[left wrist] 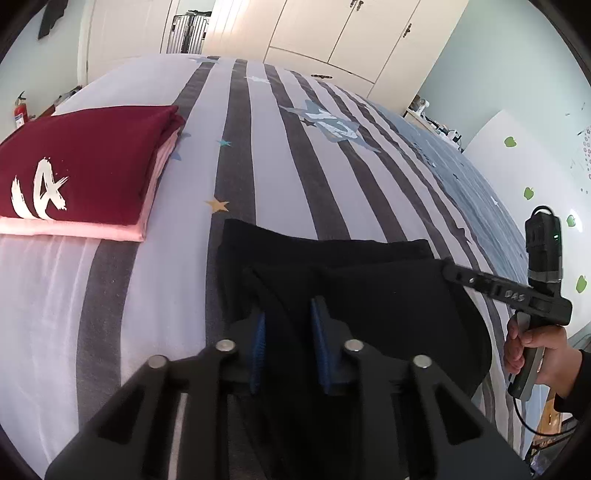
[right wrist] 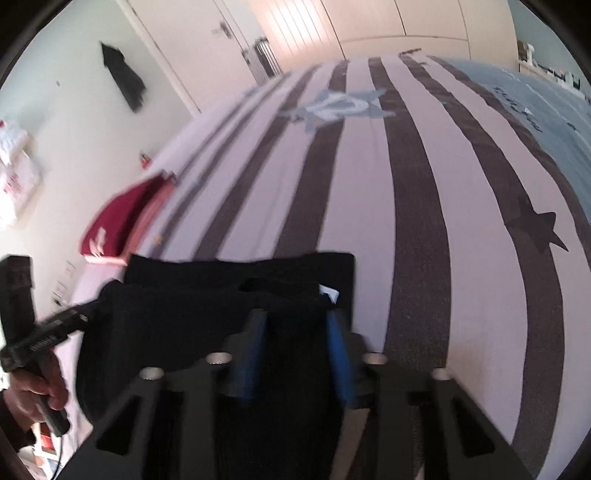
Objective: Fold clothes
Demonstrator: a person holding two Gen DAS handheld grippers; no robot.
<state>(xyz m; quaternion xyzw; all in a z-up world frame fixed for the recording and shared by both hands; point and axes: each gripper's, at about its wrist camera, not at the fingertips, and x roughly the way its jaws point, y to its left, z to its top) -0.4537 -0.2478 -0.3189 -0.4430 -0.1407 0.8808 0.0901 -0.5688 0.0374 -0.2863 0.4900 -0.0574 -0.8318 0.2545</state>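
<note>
A black garment lies on the striped bed, its near part lifted and doubled over the far part. My left gripper is shut on the garment's near left edge, the cloth running between its blue pads. My right gripper is shut on the near right edge of the same garment. The right gripper also shows in the left wrist view, at the garment's right corner. The left gripper shows in the right wrist view, at the garment's left corner. A small white tag shows by the right gripper.
A stack of folded clothes, dark red on pink, lies on the bed's left side, also in the right wrist view. The striped bedsheet stretches ahead. White wardrobes and a suitcase stand beyond the bed.
</note>
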